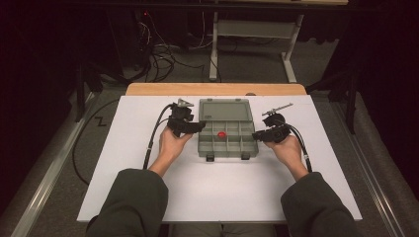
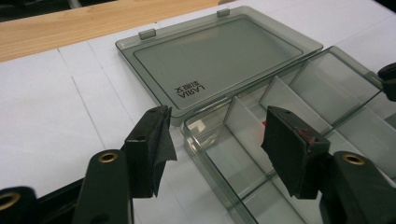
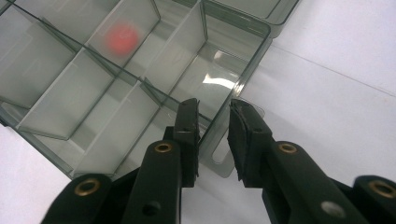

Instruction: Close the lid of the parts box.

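- My left tongs [image 2: 215, 154] are spread wide over the left end wall of the organiser box [image 1: 228, 138], pressing nothing.
- My right tongs [image 3: 214, 135] straddle its right wall; I cannot tell if they pinch it.
- The box lies open mid-table [image 1: 148, 197], a red piece [image 1: 222, 134] inside.

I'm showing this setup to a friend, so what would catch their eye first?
A clear grey compartment box lies open mid-table, its lid flat behind it, one small red piece inside. The left gripper hovers open at its left edge. The right gripper straddles its right wall.
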